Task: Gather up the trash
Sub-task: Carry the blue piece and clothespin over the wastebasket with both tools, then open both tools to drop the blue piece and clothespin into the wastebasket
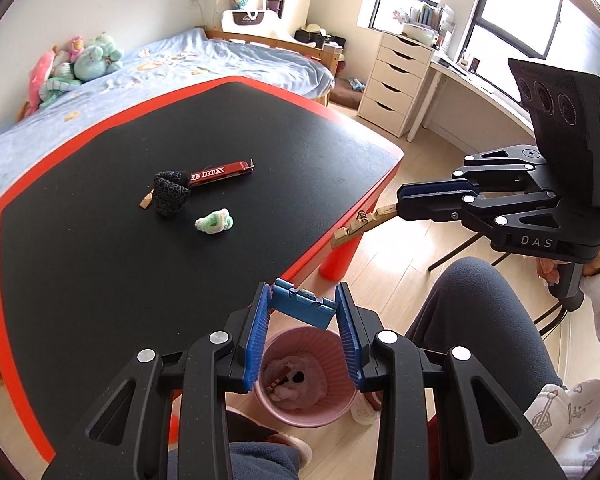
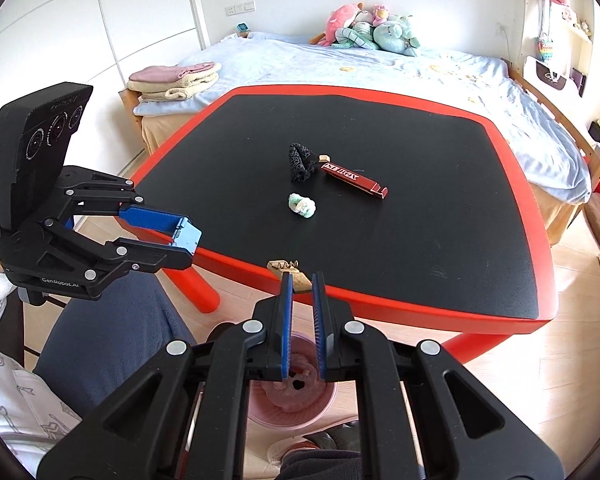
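My left gripper [image 1: 303,300] is shut on a small blue box [image 1: 305,307] and holds it above the pink waste bin [image 1: 320,416] on the floor; it also shows in the right wrist view [image 2: 186,242]. My right gripper [image 2: 301,282] is shut on a wooden clothespin [image 2: 286,269] at the table's near edge, above the pink waste bin [image 2: 260,412]; the clothespin shows in the left wrist view [image 1: 360,226]. On the black table [image 1: 100,280] lie a red box [image 1: 220,172], a black crumpled cloth [image 1: 170,196], a green-white wad [image 1: 214,222] and a small wooden piece [image 1: 145,202].
The table has a red rim [image 2: 380,300] and red legs [image 1: 336,258]. The bin holds pink trash. My knees [image 1: 480,320] are beside the bin. A bed [image 2: 380,68] stands behind the table, drawers [image 1: 392,84] at the far right.
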Motion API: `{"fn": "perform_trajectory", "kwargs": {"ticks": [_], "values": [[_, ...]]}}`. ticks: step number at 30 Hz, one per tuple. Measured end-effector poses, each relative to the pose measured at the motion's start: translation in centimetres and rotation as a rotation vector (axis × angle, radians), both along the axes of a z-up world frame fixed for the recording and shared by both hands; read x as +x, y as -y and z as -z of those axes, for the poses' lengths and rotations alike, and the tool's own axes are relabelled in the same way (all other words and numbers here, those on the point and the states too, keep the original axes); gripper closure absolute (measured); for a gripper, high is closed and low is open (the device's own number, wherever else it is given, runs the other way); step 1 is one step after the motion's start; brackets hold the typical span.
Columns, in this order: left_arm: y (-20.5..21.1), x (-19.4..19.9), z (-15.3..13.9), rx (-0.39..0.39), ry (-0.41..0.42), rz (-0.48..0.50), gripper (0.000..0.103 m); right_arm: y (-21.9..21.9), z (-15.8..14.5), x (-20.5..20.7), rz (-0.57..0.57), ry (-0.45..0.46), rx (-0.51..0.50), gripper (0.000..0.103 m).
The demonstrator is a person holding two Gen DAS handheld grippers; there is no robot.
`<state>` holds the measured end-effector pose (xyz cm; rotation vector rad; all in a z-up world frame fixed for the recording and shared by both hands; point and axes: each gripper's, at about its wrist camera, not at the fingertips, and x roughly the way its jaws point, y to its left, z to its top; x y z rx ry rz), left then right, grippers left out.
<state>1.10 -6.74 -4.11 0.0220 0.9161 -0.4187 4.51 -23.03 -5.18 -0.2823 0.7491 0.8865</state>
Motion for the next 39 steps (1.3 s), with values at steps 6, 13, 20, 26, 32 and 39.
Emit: {"fn": "perform_trajectory", "kwargs": {"ticks": [6, 13, 20, 26, 32, 39], "values": [[0.7, -1.1, 0.1, -0.001, -0.007, 0.010, 0.070, 1.0, 0.6, -1.6, -0.003, -0.037, 0.009, 0.094], [1.6, -2.3, 0.3, -0.008, -0.015, 0.036, 0.070, 1.4, 0.9, -3.0, -0.015, -0.058, 0.014, 0.094], [2.1, -2.7, 0.5, -0.012, -0.001, 0.044, 0.019, 1.7, 1.2, -2.9, 0.019, -0.045, -0.012, 0.029], [1.6, -2.8, 0.4, 0.016, 0.004, -0.011, 0.009, 2.3, 1.1, -2.6, 0.060, -0.043, -0.001, 0.011], [0.8, -3.5, -0.3, 0.023, 0.021, -0.049, 0.008, 2.8, 1.0, -2.8, 0.083, -0.051, 0.017, 0.006], [0.3, -4.1, -0.8, 0.034, 0.024, -0.080, 0.008, 2.9, 0.7, -3.3, 0.079, -0.051, 0.024, 0.004]]}}
